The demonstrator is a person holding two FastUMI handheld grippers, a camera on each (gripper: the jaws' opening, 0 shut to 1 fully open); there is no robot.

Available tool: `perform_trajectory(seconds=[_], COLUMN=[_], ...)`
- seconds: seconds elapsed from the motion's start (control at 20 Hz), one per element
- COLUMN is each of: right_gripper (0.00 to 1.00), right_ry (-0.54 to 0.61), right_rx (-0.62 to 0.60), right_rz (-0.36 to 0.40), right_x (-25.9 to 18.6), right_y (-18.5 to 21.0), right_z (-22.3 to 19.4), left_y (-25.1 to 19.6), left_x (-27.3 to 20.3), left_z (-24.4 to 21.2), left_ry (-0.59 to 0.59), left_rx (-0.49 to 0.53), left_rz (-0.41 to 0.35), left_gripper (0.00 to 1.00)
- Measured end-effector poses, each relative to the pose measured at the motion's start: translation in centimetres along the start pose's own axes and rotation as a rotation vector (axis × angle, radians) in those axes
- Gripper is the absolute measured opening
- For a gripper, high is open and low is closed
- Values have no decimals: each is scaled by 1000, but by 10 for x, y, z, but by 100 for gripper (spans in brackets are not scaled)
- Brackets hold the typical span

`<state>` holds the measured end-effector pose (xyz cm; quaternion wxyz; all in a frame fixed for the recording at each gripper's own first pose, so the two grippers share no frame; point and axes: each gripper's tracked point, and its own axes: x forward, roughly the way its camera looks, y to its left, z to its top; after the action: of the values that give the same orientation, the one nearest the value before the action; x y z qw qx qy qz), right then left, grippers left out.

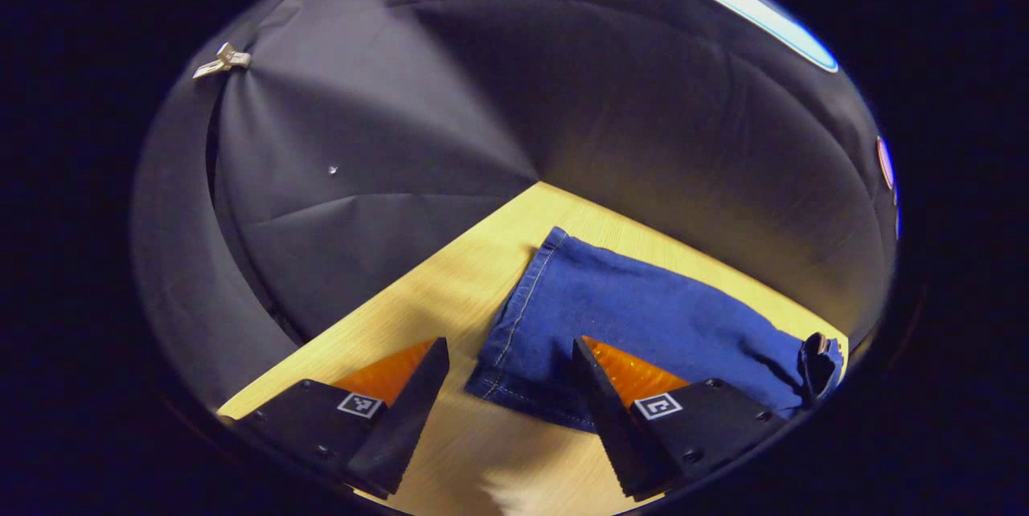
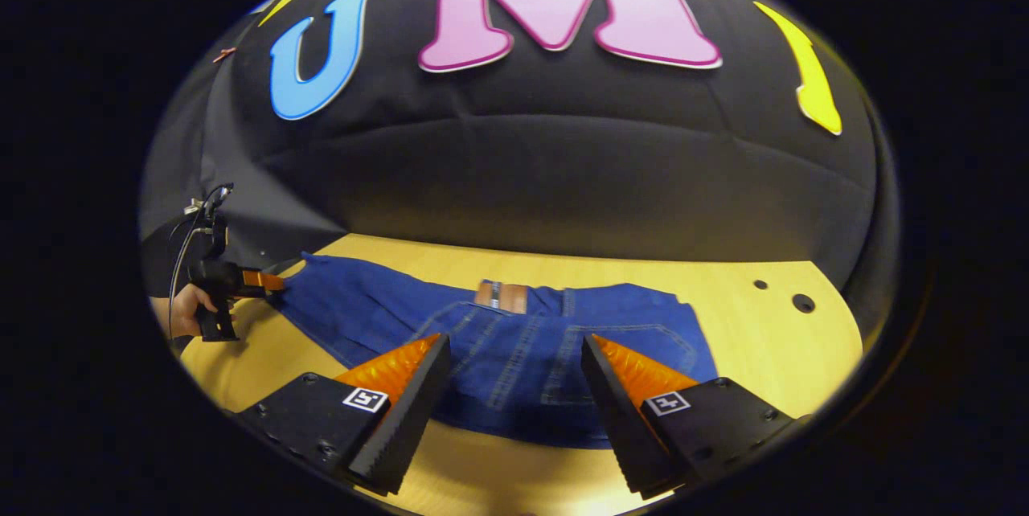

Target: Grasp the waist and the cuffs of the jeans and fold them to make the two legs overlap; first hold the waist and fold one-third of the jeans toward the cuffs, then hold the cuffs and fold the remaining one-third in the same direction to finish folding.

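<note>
A pair of blue jeans lies flat on a pale wooden table, stretched across it from the 9 o'clock side toward 3 o'clock in the right gripper view, with the waistband and its brown leather patch at the far edge near the middle. In the left gripper view the cuff end of the jeans sits at centre, its stitched hem running from 12 toward 6 o'clock.

The right hand-held gripper hovers over the seat and pockets, its fingers spread wide apart with nothing between them. The left hand-held gripper hangs over the cuff hem, fingers likewise apart, one over bare table and the other over denim. In the right gripper view that same left tool appears far off at 9 o'clock, held in a person's hand just beside the cuff.

Black cloth walls the booth behind the table.
</note>
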<state>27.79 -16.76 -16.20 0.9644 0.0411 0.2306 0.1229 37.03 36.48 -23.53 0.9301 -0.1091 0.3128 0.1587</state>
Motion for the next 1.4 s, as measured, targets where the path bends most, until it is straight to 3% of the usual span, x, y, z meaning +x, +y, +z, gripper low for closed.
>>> perform_trajectory(seconds=[0.1, 0.25, 0.35, 0.45, 0.5, 0.65, 0.8, 1.15, 1.4], right_gripper=[99, 98, 98, 94, 99, 99, 99, 99, 99], right_ry=[20, 56, 83, 104, 109, 105, 103, 37, 17], right_rx=[36, 59, 72, 74, 71, 61, 48, 59, 66], right_rz=[-22, -51, -53, -50, -49, -36, -37, -125, -185], right_x=[-4, -7, -8, -8, -7, -9, -15, -40, -63], right_y=[-16, -33, -33, -32, -30, -27, -27, -78, -108], right_z=[-8, -26, -40, -51, -53, -54, -53, -22, -10], left_y=[-2, -12, -18, -34, -35, -31, -32, -39, -59], left_x=[4, 3, 9, 7, 5, 2, 1, -20, -83], left_z=[-1, -1, -7, -1, 3, 1, 5, 49, 111], left_ry=[16, 52, 79, 80, 78, 74, 67, -33, -95], left_rx=[33, 65, 80, 7, -9, -14, -29, -188, -258], left_rz=[22, -11, -22, -68, -78, -91, -100, -167, -263], left_gripper=[93, 88, 73, 43, 29, 24, 8, 6, 6])
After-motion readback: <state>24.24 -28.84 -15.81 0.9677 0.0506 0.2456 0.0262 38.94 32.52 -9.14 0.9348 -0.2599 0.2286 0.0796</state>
